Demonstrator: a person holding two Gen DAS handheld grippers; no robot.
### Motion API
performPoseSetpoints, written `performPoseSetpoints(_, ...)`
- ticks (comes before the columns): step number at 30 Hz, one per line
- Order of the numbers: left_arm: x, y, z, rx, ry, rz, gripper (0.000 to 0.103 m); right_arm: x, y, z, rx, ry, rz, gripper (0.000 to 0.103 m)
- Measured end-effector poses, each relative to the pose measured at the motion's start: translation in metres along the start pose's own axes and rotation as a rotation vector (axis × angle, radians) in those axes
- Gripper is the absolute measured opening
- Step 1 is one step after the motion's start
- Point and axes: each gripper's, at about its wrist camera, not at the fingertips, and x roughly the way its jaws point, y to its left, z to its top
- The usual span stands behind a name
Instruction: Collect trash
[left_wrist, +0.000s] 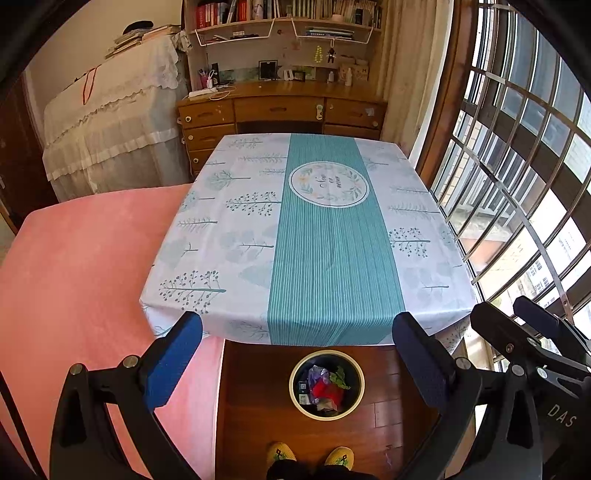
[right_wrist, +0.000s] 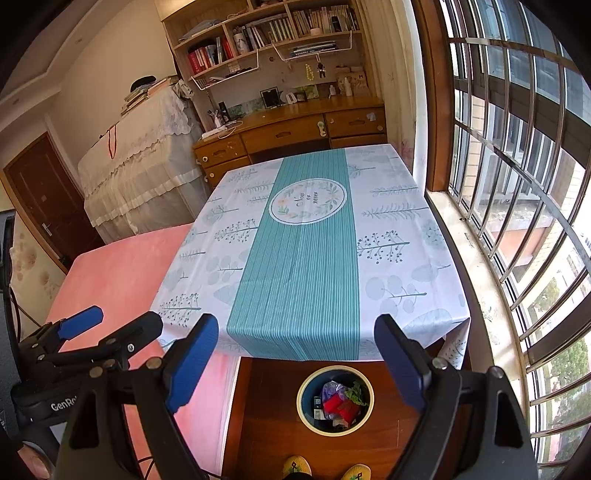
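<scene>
Both hand-held grippers, left (left_wrist: 297, 350) and right (right_wrist: 295, 354), wide, empty; trash in bin (left_wrist: 327, 384).

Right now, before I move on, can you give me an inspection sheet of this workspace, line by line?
Surface: table under a white and teal cloth; nothing lies on it.
Job's things: bin on the wood floor at the table's near edge, holding crumpled trash, red, purple and green pieces.
Clutter: nothing seen on the table or the floor around the bin.
Grippers: left tool open and empty; right tool open and empty; both held above the bin.
Cables: white cord on the desk behind the table.
Surroundings: pink bed left of the table, barred window right, bookshelf above the desk.
</scene>
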Motion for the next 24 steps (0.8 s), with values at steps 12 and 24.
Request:
performPoseSetpoints(12, 0.0008, -0.0014, -0.0012, 0.001, 0.006, 0.002, 0.102, 0.0014, -0.0028, -0.0004, 0.005, 0.006, 0.002, 0.087)
performPoseSetpoints(24, 0.0048, -0.0063, -0.0036, 0.004, 0.028, 0.005, 0.102, 0.0030, -0.0048, -0.0013, 0.009, 0.012, 0.008, 0.087)
